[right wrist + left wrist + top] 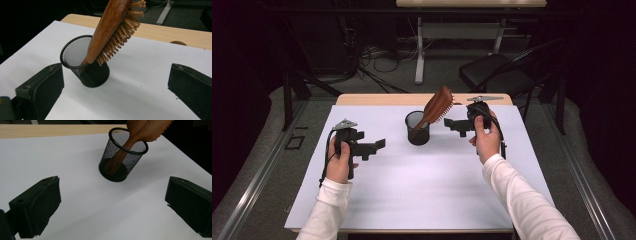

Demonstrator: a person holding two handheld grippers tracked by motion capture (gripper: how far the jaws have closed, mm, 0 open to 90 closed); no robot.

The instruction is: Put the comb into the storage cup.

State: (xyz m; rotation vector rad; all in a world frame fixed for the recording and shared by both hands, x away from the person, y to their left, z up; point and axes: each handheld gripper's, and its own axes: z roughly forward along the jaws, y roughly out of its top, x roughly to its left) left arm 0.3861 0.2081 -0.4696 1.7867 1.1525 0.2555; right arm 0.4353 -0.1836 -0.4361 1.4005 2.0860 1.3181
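Up close, right gripper view shows hairbrush [110,32] bristles over mesh cup [85,67].

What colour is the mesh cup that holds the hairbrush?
Black. The cup shows best in the right gripper view, with the brown wooden hairbrush leaning inside.

Black mesh cup [417,128] is standing on a white sheet [422,185]. Brush [438,104] is showing reddish-brown wood with tan bristles. Both grippers are showing black; sleeves [522,200] white.
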